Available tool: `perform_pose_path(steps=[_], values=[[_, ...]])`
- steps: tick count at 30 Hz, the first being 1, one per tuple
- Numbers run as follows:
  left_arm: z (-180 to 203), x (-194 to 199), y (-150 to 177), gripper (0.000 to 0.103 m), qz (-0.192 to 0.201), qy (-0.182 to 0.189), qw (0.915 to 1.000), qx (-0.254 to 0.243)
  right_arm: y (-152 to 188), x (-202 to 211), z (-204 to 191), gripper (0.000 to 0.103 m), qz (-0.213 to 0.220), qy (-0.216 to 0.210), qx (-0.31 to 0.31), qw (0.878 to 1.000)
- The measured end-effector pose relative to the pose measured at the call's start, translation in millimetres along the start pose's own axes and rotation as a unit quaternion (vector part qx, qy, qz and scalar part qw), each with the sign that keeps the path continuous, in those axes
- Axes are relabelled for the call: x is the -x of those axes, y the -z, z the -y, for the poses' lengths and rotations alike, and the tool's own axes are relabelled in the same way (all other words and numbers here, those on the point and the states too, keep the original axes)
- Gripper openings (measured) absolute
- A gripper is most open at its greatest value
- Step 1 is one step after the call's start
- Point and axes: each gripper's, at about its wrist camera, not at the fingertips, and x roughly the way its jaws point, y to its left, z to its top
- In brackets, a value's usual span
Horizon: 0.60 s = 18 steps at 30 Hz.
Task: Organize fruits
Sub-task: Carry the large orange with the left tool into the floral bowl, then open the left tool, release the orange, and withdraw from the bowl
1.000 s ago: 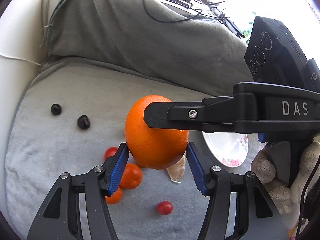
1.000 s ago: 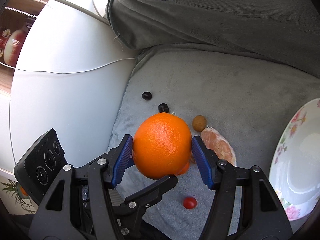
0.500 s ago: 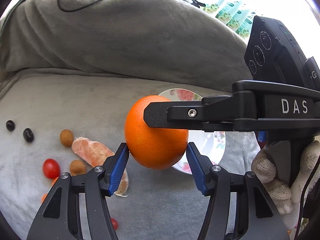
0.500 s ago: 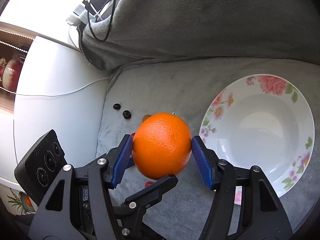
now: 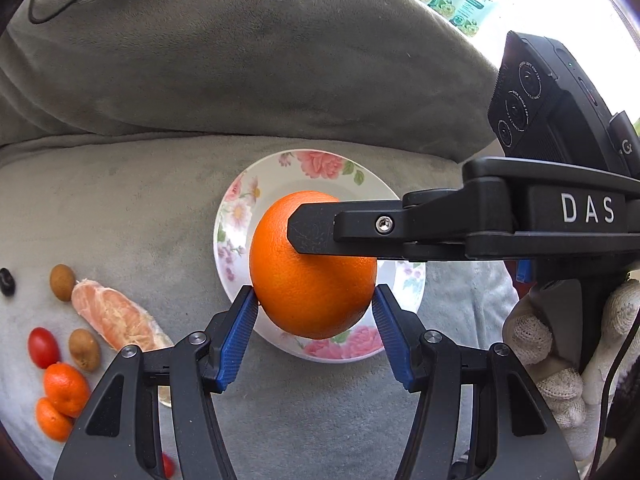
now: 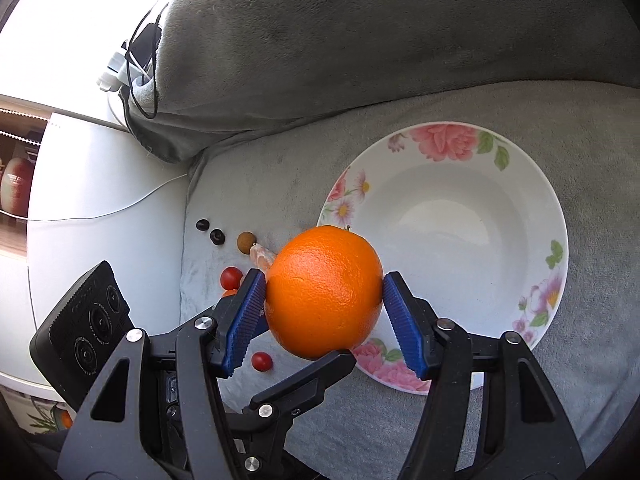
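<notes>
The orange [image 5: 312, 276] is clamped by both tools at once, left tool [image 5: 312, 316] and right tool [image 6: 324, 312], above the bowl's [image 6: 520, 184] 8 o'clock rim. If it's let go unevenly, it could get bounced onto the blanket [image 6: 580, 112].

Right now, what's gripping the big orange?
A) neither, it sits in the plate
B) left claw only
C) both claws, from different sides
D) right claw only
C. The orange sits between the blue pads of the left claw, while a finger of the right claw crosses its upper side; the right wrist view shows the right claw pinching it too, beside the empty floral plate.
</notes>
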Motion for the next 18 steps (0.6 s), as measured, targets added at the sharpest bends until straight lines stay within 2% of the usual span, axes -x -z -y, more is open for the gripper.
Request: perform_pose_path(steps=[7,11,18], values=[[14.5,-14.3,-0.1,0.058,-0.014,-0.003,0.9999,0.000,6.7,10.7,15.8,0.065,0.010,0.012,-0.006,1.000],[12.7,-9.0,-3.4,0.056,-0.006,-0.002,1.0000,0.004,5.2,25.2,16.0,0.070,0.035,0.039,0.006,0.999],[14.5,-1.9,-2.3,0.056,0.004,-0.006,1.0000,0.001,7.1,40.6,13.8,0.070,0.056,0.064,0.019,0.996]])
